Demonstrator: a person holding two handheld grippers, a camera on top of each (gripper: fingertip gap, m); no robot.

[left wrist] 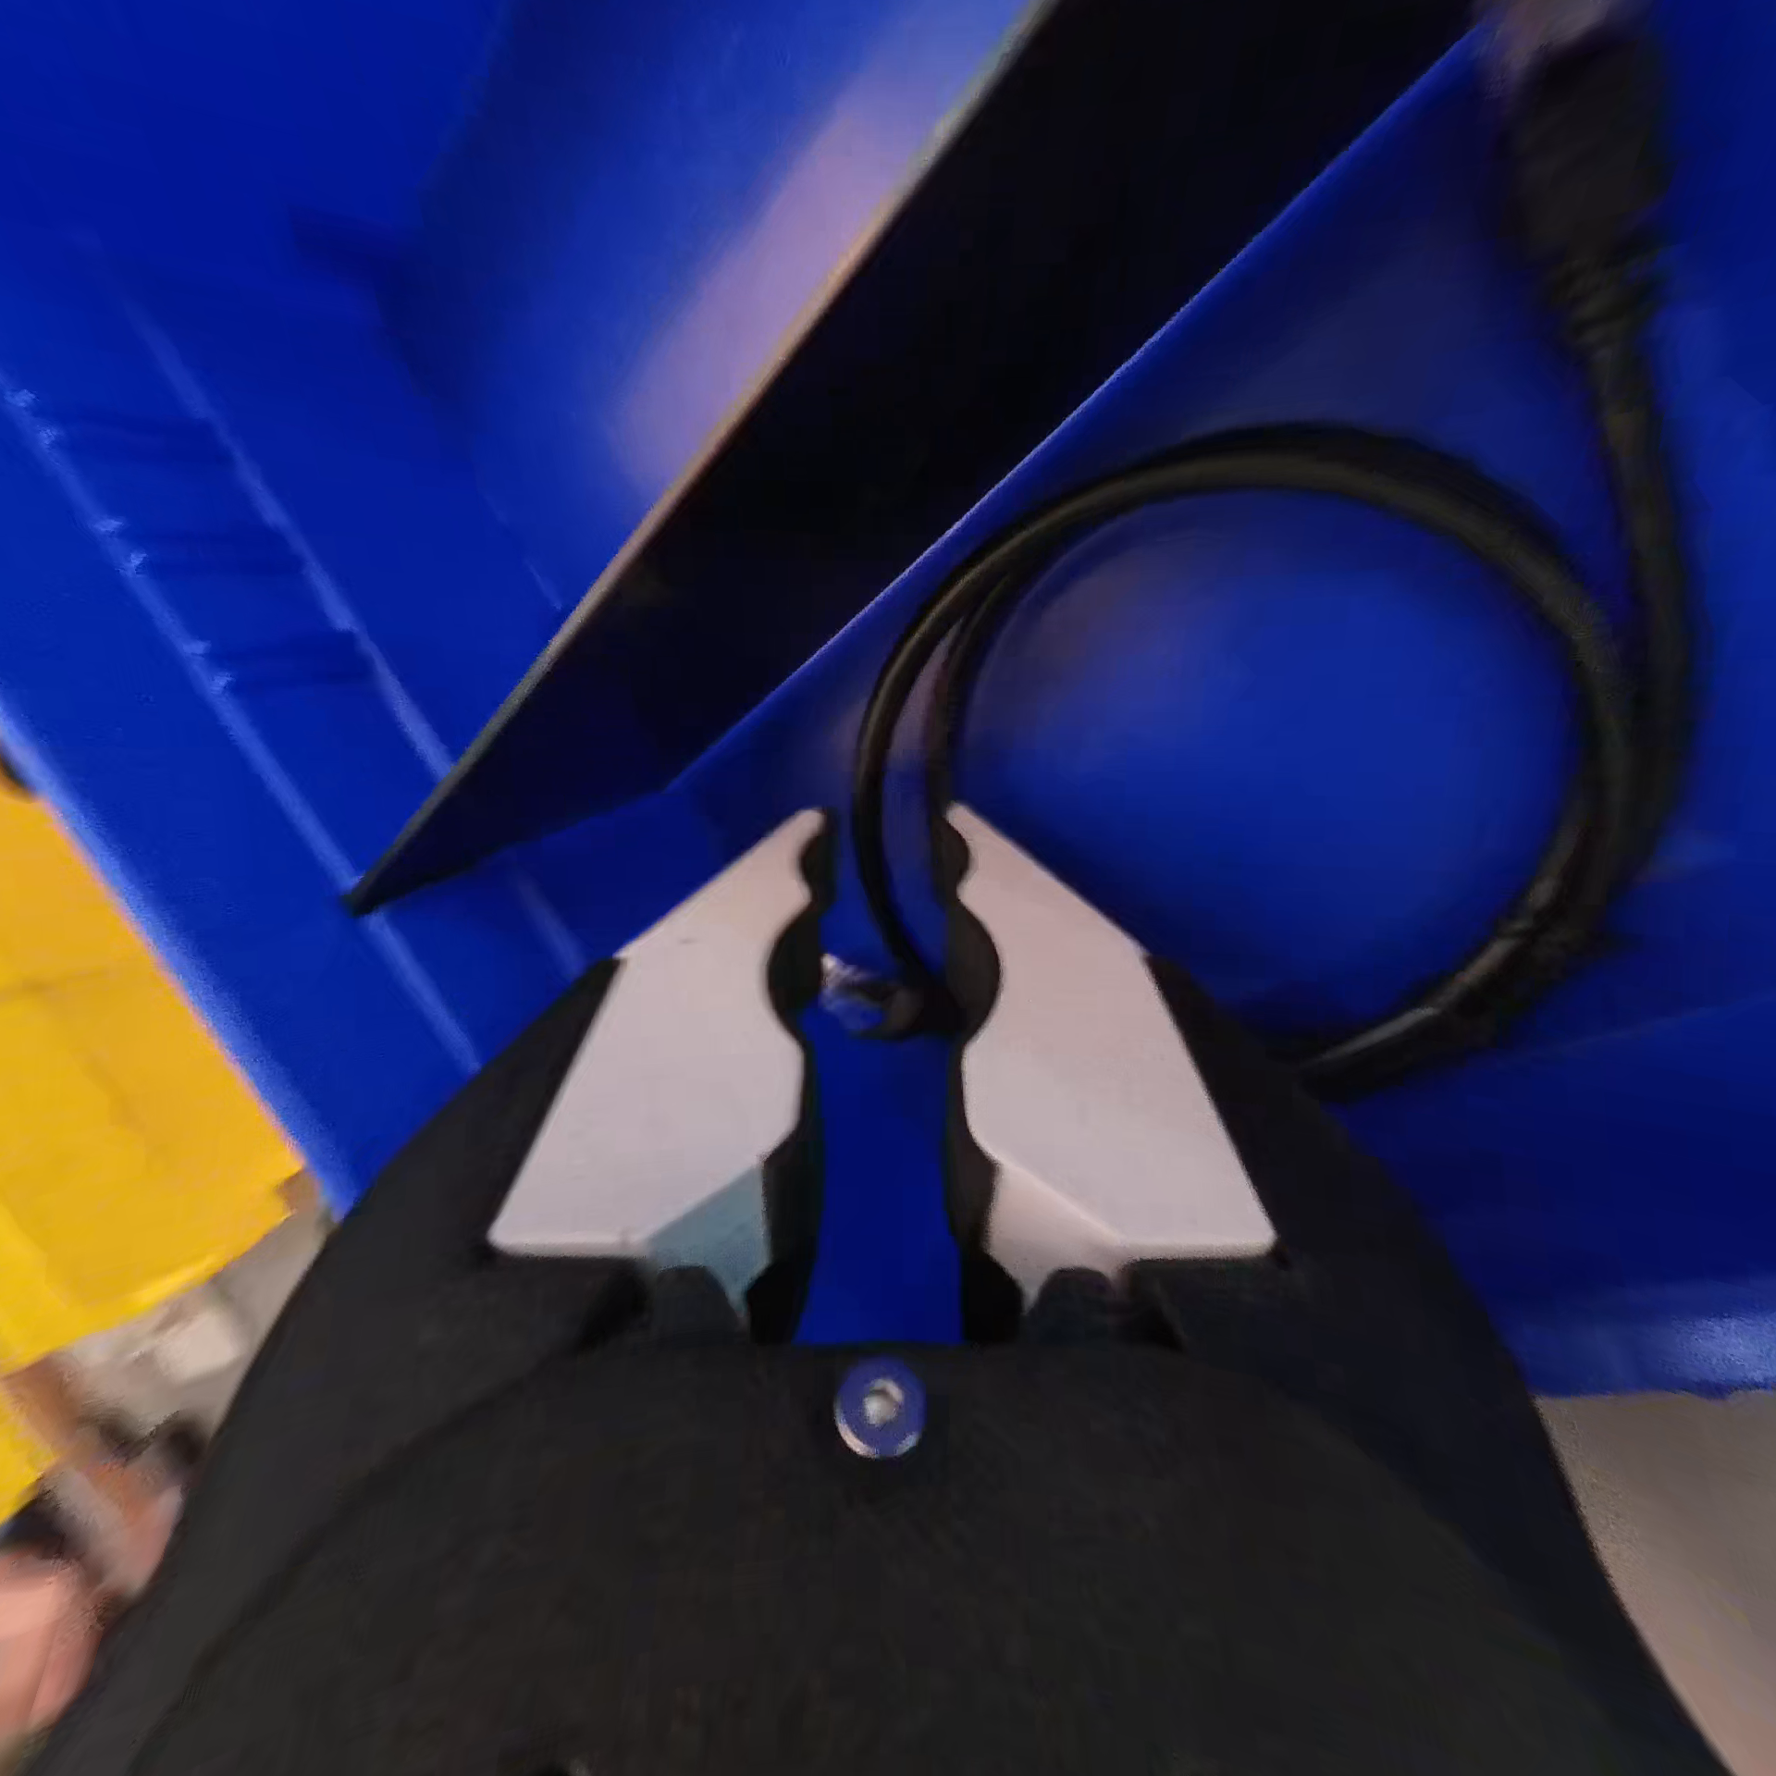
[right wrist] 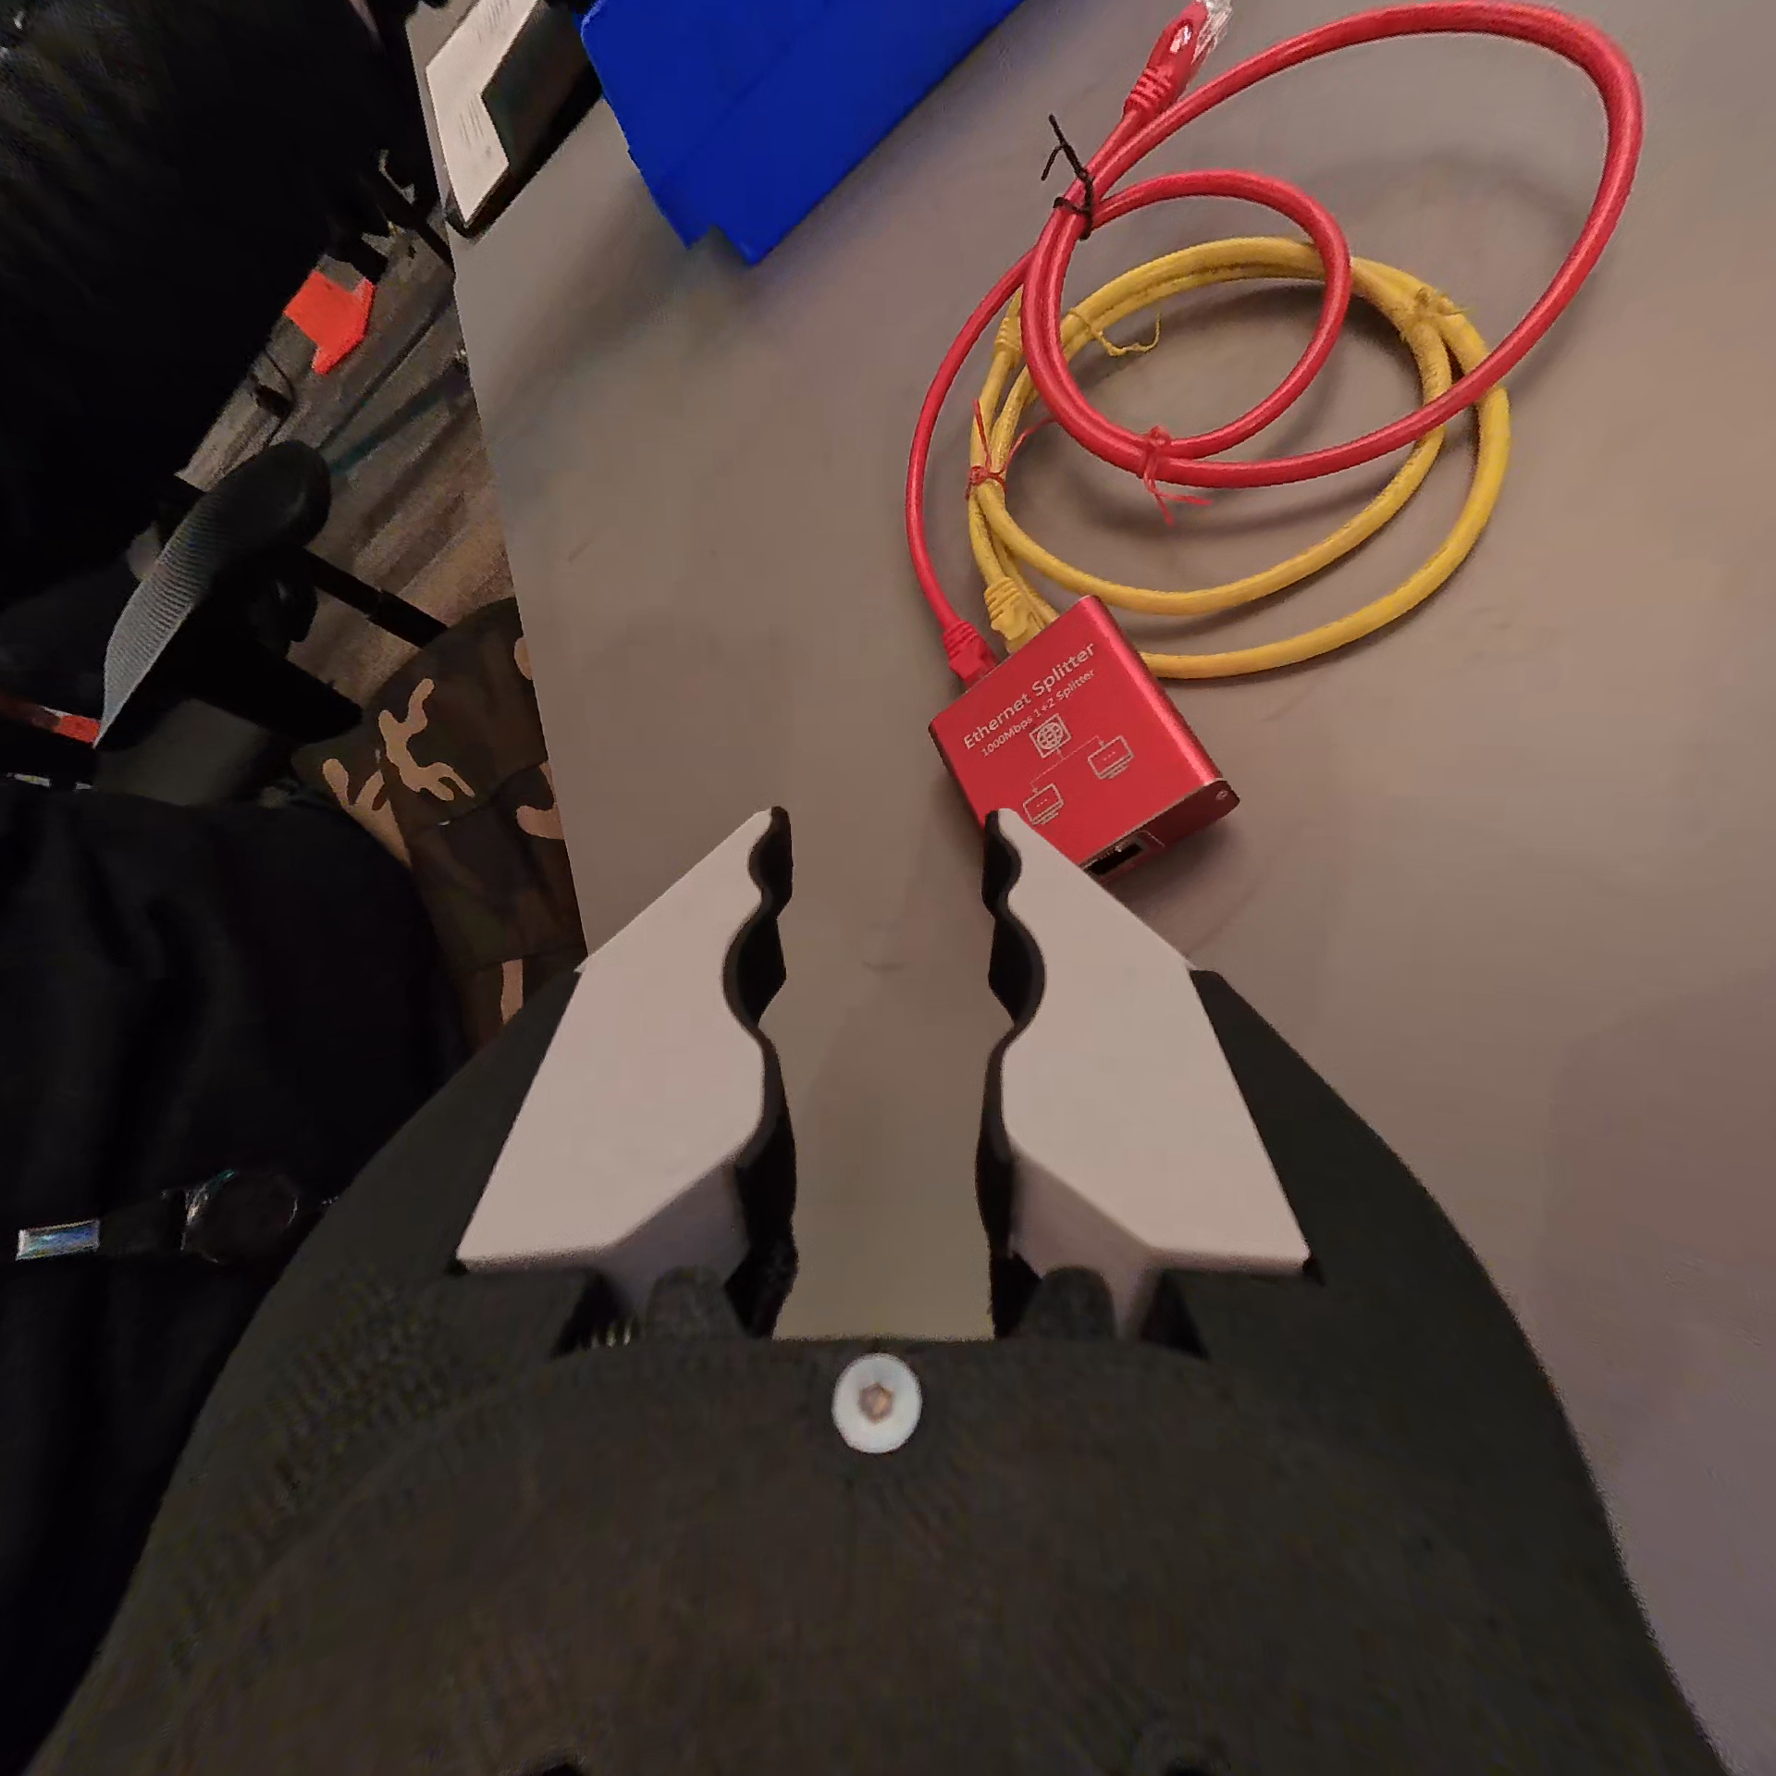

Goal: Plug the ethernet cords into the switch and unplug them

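In the left wrist view my left gripper (left wrist: 889,846) reaches into a blue bin (left wrist: 1297,730). Its fingers are closed on the plug end of a coiled black ethernet cord (left wrist: 1595,730), which loops away to the right. The picture is blurred. In the right wrist view a small red switch box (right wrist: 1076,759) lies on the grey table (right wrist: 721,577). A red cord (right wrist: 1470,384) and a yellow cord (right wrist: 1345,586) are plugged into its far side and lie coiled behind it. My right gripper (right wrist: 889,846) is open and empty, just left of the switch's near end.
The blue bin (right wrist: 769,115) stands at the far end of the table. A yellow bin (left wrist: 106,1057) sits left of it. The table's left edge drops off to chairs and bags (right wrist: 221,577). A dark flat panel (left wrist: 913,432) leans inside the blue bin. The tips of one gripper are about 50 centimetres away from the tips of the other.
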